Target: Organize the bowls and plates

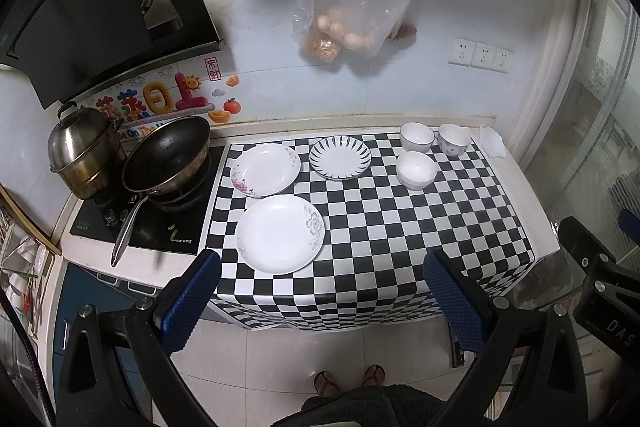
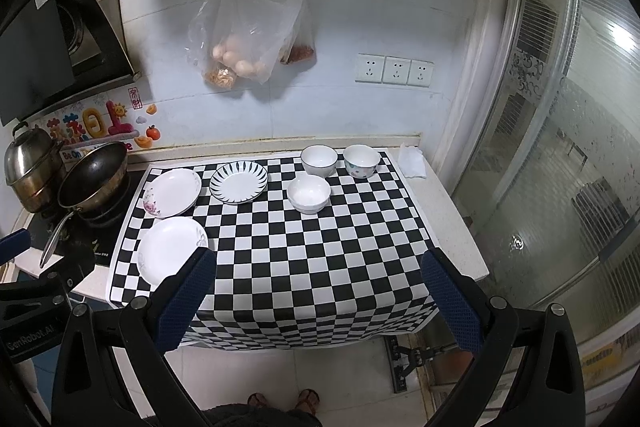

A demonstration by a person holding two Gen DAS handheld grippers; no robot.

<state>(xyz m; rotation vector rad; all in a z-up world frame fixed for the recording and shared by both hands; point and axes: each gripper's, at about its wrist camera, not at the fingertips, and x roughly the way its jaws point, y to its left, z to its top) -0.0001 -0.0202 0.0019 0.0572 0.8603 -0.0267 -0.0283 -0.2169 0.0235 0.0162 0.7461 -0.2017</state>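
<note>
Left wrist view: left gripper [image 1: 322,277] jaws spread, empty, short of the surface [image 1: 400,227]. Right gripper [image 2: 320,277] likewise released. Three plates [image 1: 280,233] lie apart on my left, three bowls [image 1: 416,169] clustered back right. I judge glazed rims may slip from the jaws; nearest plate sits close to the edge.

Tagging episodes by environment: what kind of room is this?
Almost certainly a small home kitchen: a frying pan and steel pot on a cooktop under a range hood, plus a checkered counter mat.
</note>
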